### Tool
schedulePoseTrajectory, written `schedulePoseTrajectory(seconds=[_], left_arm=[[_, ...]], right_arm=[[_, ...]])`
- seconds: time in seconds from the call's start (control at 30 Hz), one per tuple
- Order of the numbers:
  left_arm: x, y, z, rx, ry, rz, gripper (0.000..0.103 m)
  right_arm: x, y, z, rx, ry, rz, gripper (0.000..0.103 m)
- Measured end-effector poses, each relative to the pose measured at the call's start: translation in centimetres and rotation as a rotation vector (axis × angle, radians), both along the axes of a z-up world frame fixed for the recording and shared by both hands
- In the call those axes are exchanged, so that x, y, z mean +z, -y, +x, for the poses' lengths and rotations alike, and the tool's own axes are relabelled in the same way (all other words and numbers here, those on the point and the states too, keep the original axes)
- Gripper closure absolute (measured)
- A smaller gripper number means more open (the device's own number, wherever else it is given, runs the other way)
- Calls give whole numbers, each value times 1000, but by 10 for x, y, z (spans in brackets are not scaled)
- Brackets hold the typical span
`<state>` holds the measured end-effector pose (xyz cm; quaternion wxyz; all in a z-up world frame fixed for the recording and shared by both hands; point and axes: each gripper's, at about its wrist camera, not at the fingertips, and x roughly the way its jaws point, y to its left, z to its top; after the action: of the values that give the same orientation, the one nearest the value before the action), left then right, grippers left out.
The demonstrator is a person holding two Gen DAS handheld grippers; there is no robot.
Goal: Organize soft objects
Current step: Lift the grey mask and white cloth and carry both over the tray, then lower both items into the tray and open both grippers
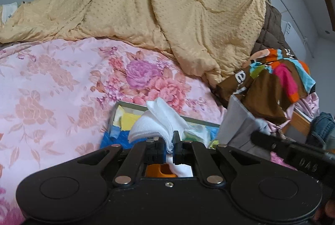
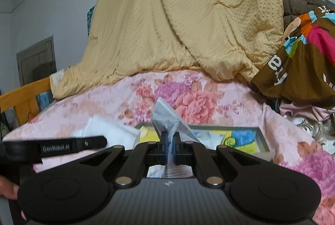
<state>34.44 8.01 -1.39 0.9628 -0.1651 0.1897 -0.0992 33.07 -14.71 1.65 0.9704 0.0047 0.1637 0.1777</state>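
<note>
Floral bedspread (image 1: 52, 82) beneath, white cloth (image 1: 159, 122) pinched in left jaws, grey mask (image 2: 167, 120) in right jaws

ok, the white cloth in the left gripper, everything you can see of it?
The white cloth is thin, woven-looking fabric folded into several layers that fan out above the left gripper. The jaws are shut on its bunched lower edge, and a tail shows below them inside the gripper frame. It stands up tilted to the left, lifted in front of the shallow grey box on the floral bedspread. Only the pads visibly touch it.
</note>
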Motion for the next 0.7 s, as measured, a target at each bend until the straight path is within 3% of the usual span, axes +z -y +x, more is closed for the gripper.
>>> schedulePoseTrajectory(seconds=[0.3,0.7], left_arm=[[-20,-3,25,35,-65,19,99],[-38,-4,36,34,-141,44,98]], right_arm=[[-11,3,39,-22,-81,69,99],[-29,-18,60,2,-190,100,98]])
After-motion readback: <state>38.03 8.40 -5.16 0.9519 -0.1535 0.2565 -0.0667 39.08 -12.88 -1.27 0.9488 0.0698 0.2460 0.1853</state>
